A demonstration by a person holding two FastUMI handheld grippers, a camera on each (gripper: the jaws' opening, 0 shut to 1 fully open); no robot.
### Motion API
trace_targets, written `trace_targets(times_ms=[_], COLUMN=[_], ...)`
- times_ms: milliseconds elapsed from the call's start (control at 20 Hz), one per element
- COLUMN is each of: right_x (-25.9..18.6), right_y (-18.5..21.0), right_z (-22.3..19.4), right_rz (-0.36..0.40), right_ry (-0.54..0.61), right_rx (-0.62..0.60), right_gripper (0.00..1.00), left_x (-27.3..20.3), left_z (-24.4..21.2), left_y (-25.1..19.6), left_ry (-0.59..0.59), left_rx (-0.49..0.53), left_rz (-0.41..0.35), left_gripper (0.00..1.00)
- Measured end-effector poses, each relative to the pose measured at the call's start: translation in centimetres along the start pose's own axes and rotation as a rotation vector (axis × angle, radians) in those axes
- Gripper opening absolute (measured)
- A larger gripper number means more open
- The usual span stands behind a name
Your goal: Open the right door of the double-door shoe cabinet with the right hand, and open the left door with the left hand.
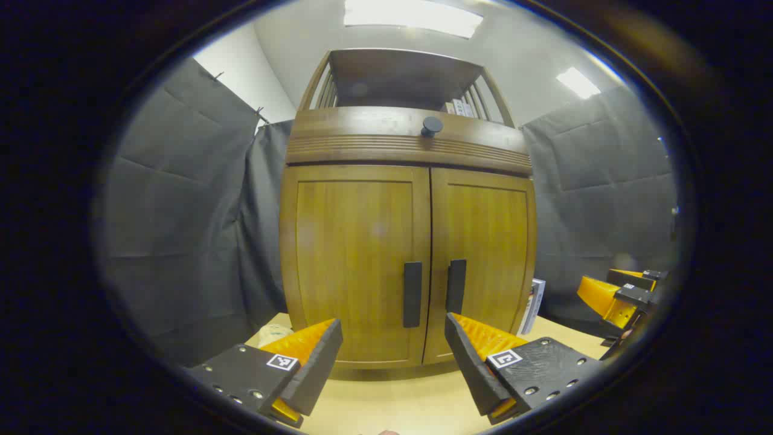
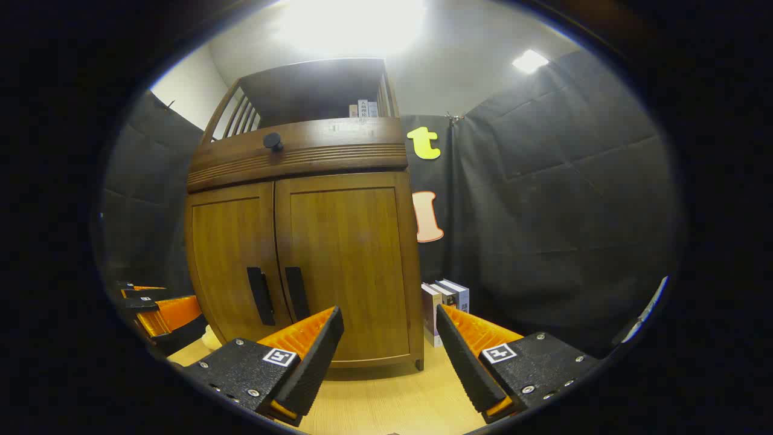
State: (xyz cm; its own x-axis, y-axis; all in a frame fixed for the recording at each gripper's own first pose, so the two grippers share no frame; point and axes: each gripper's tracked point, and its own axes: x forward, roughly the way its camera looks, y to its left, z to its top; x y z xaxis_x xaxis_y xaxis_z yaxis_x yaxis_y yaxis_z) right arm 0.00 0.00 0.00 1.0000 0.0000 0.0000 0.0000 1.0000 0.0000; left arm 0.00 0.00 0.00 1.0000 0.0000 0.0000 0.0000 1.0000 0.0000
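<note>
Facing the shut shoe cabinet (image 2: 302,254), you hold both hand-held grippers, right (image 2: 389,338) and left (image 1: 392,347), spread and empty; next, reach the right door's handle (image 2: 296,293) ahead-left.

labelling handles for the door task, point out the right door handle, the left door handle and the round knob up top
right door handle (image 2: 296,293): right gripper view, middle of the bar
left door handle (image 1: 412,294): left gripper view, middle of the bar
round knob (image 1: 432,125): left gripper view, its face

My left gripper (image 1: 394,356) level, fingers spread wide, nothing between them, my right gripper (image 2: 389,353) likewise spread and holding nothing, each off to the other's side
</note>
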Motion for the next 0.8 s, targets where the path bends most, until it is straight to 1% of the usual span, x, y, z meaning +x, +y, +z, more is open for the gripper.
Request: trace_targets(times_ms=[50,150,200,250,350,450,500,550,600,800], right_x=[-0.11,-0.2,-0.29,-0.36,-0.38,-0.33,-0.33,-0.46,-0.45,-0.4], right_y=[0.14,0.45,0.54,0.6,0.66,0.69,0.58,0.53,0.5,0.46], right_z=[-0.08,-0.05,0.15,0.26,0.48,0.44,0.45,0.37,0.37,0.31], right_rz=[0.004,0.012,0.016,0.019,0.024,0.024,0.022,0.021,0.022,0.024], right_ry=[0.005,0.011,0.011,0.009,0.005,0.007,0.007,0.008,0.009,0.011], right_rx=[-0.004,-0.011,-0.013,-0.014,-0.015,-0.015,-0.013,-0.01,-0.007,-0.005], right_gripper=[0.95,0.95,0.95,0.95,0.95,0.95,0.95,0.95,0.95,0.95], left_x=[-0.1,-0.17,-0.24,-0.24,-0.41,-0.46,-0.5,-0.44,-0.5,-0.9], left_z=[0.02,0.12,0.33,0.32,0.47,0.54,0.57,0.64,0.77,0.92], left_y=[-0.03,0.03,0.06,0.21,0.14,-0.04,0.02,-0.02,0.01,-0.14], left_ry=[-0.003,-0.006,-0.009,-0.012,-0.019,-0.02,-0.02,-0.023,-0.025,-0.03], left_rx=[0.0,0.002,0.006,0.011,0.014,0.013,0.016,0.018,0.019,0.026], left_rz=[0.001,0.001,0.004,0.009,0.012,0.012,0.013,0.014,0.017,0.024], left_gripper=[0.97,1.0,0.89,0.97,0.89,1.0,1.0,0.97,1.0,1.0])
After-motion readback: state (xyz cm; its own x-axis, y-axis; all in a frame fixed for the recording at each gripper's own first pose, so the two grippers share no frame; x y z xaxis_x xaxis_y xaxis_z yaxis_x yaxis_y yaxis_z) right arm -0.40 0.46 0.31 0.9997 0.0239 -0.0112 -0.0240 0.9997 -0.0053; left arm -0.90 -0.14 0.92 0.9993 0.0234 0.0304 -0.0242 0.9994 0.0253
